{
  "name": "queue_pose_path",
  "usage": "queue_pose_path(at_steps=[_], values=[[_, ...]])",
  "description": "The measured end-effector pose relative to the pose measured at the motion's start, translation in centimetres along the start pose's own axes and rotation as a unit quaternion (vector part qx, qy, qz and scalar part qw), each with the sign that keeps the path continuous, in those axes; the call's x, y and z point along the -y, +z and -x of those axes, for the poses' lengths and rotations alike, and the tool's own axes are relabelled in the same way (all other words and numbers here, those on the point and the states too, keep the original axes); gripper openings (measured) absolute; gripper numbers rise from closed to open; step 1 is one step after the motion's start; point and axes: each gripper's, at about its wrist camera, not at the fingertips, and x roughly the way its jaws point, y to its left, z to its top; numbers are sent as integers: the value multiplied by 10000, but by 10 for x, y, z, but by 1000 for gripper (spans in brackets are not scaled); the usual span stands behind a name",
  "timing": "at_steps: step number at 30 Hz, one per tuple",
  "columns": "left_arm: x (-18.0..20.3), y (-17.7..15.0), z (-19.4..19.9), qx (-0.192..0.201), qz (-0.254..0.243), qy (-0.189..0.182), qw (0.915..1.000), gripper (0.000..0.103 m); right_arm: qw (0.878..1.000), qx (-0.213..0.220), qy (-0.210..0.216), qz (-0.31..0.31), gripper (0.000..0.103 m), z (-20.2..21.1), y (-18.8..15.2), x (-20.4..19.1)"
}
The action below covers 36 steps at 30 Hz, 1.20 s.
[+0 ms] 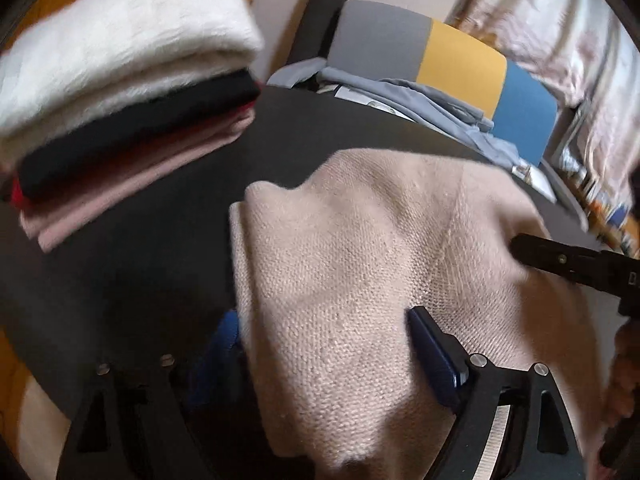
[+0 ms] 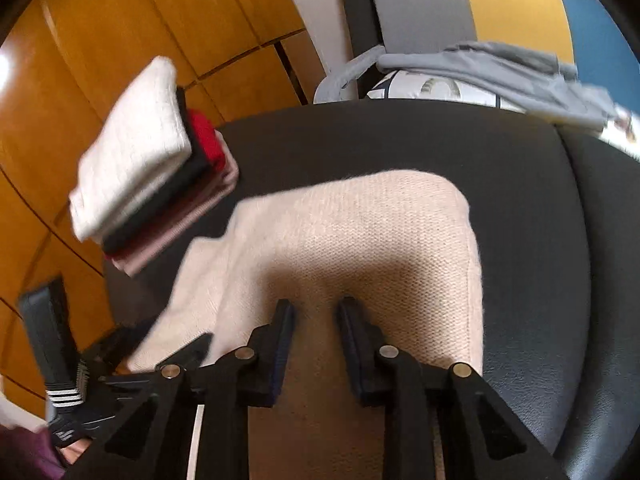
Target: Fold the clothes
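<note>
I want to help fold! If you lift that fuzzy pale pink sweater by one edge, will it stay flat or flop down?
It would probably flop. The pale pink sweater is soft knit that already bends over the dark cushion and rumples. It looks light and fuzzy, so it likely won't slip from the left gripper, whose fingers stand wide around its edge.
</note>
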Motion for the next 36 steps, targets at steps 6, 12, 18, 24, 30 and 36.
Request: queue_pose_path(at_steps=[6, 12, 18, 24, 30, 36], values=[[-35, -1, 14, -97, 242, 488, 9985, 95, 9954, 564, -70, -766, 31, 58, -15, 26], [-36, -4, 20, -205, 165, 534, 9982, 95, 9929, 360, -113, -1126, 33, 71, -29, 49], [-45, -6, 35, -644, 1071, -388, 9914, 96, 9877, -399, 225, -1496, 58, 45, -29, 65], [-35, -8, 20, -951, 931, -395, 9903, 102, 9798, -697, 621, -1769, 73, 19, -33, 70], [-23, -4, 10, -991, 525, -413, 9928, 103, 9692, -688, 1160, -2061, 73, 0, -41, 75], [-40, 9, 0, -922, 946, -939, 9868, 102, 9759, -481, 1126, -1804, 73, 1, -45, 68]])
